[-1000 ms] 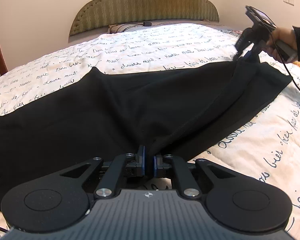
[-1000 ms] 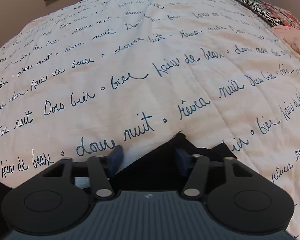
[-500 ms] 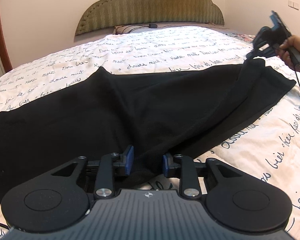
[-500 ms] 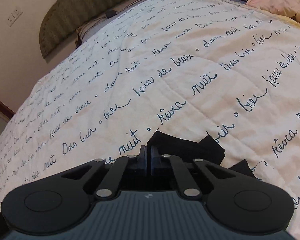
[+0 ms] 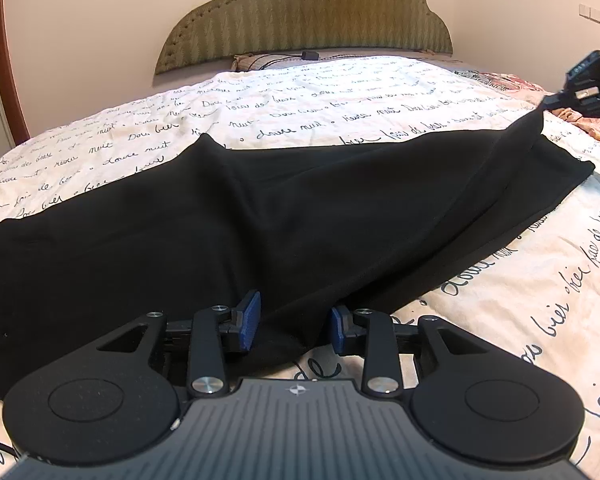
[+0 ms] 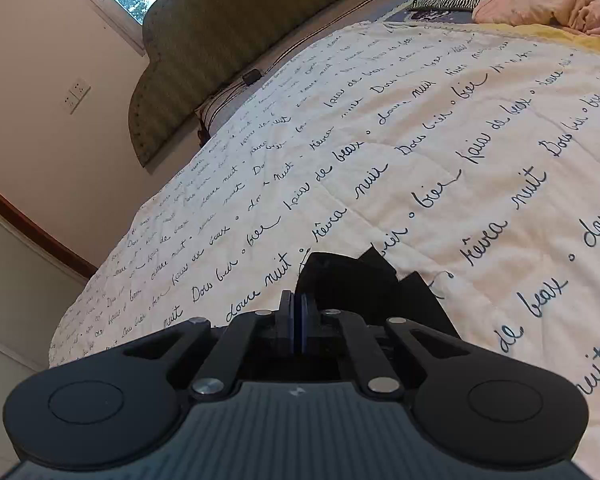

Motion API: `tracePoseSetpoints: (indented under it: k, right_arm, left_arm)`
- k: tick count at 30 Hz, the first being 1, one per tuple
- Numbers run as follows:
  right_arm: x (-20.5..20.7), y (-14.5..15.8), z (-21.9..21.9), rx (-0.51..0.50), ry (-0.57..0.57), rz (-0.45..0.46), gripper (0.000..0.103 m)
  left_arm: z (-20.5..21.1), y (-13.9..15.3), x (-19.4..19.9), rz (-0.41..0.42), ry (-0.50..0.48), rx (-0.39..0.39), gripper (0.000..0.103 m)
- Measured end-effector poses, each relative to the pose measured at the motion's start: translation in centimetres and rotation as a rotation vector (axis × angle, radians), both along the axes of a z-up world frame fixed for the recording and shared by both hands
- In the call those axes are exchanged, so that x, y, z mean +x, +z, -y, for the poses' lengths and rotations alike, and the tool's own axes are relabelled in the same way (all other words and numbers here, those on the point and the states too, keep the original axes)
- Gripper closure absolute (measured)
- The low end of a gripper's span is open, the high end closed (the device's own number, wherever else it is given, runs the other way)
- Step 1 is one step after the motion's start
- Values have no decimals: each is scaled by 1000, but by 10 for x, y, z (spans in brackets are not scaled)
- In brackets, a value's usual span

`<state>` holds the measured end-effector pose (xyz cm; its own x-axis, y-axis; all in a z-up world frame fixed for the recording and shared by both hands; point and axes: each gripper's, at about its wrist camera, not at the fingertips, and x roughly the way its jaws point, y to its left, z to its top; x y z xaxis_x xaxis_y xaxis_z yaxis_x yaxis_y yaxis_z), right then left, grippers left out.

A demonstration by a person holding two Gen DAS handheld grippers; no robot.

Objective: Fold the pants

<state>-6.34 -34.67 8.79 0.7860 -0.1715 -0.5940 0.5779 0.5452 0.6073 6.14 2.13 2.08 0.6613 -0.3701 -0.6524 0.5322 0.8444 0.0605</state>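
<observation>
Since a second ago, the far corner of the pants [image 5: 300, 216] has been drawn toward the upper right of the left wrist view and the near edge let go.

Folding is judged barely begun: the black pants are spread lengthwise across the bed [image 5: 380, 104], from the left edge of the frame to the upper right, with no fold laid yet. The left hand-held gripper [image 5: 294, 326] is seen at the lower centre with its jaws opening, moderately wide; the near hem lies between the blue pads [image 5: 250, 320] but is not pinched. The right hand-held gripper [image 6: 298, 324] is clamped tight on a bunched corner of the fabric (a taut ridge runs up to it [image 5: 580, 88] at the right edge of the left wrist view). Left to do, by this reading: the held end carried over, the layers laid flat and smoothed.
</observation>
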Motion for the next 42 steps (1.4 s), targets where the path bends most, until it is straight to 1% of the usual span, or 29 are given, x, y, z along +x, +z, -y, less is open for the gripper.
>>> tracePoseSetpoints:
  k: [3,5,7,11,12,13,16,17,18,19,23,24,28,31,36,39,41,42]
  right_arm:
    - [-24,-3,-4,42,-13,62,100]
    - [-45,-8,-6,59,-38,87,100]
    - [-65,-23,-6,99,-66,89,100]
    - [-98,-65,2,186,-143,56,100]
    - [-103,-71,4,216,-136,87,100]
    - [-106,-75,4,251,-125,139,99]
    - [-110,-73,4,321,-150,270,97]
    - [-108,-73,3,336,-154,302,97]
    - [-103,-74,4,357,-147,305,96]
    - [-96,-77,5,377,-135,276,96]
    - [-65,-92,3,395,-85,77,96]
    - [-61,-95,3,395,-80,61,96]
    - [-61,-94,3,381,-93,66,95]
    - [-65,-91,3,378,-89,57,95]
    - [-75,-96,13,435,-131,78,95]
    - [-69,-98,15,445,-128,75,95]
    - [-64,-99,16,452,-121,82,91]
    - [-63,-100,16,456,-119,101,84]
  left_arm:
    - [1,0,0,1,-6,4,61]
    - [0,0,0,0,-9,2,61]
    - [0,1,0,-1,-10,-4,60]
    - [-2,2,1,-14,-8,-25,59]
    - [-2,3,1,-17,-8,-27,59]
    - [-3,4,1,-22,-6,-30,59]
    - [-3,7,0,-34,4,-37,58]
    - [-4,8,-1,-39,8,-42,58]
    - [-5,9,-1,-45,14,-50,57]
    - [-6,11,-2,-54,19,-61,56]
    - [-12,21,-9,-70,36,-107,51]
    - [-14,24,-11,-66,42,-115,50]
    - [-18,35,-20,-41,60,-127,48]
    - [-21,44,-26,-26,55,-141,48]
    - [-16,54,-28,0,41,-165,42]
    - [-10,57,-29,8,24,-168,42]
    - [-7,58,-31,10,12,-166,42]
    - [-6,58,-31,11,7,-163,42]
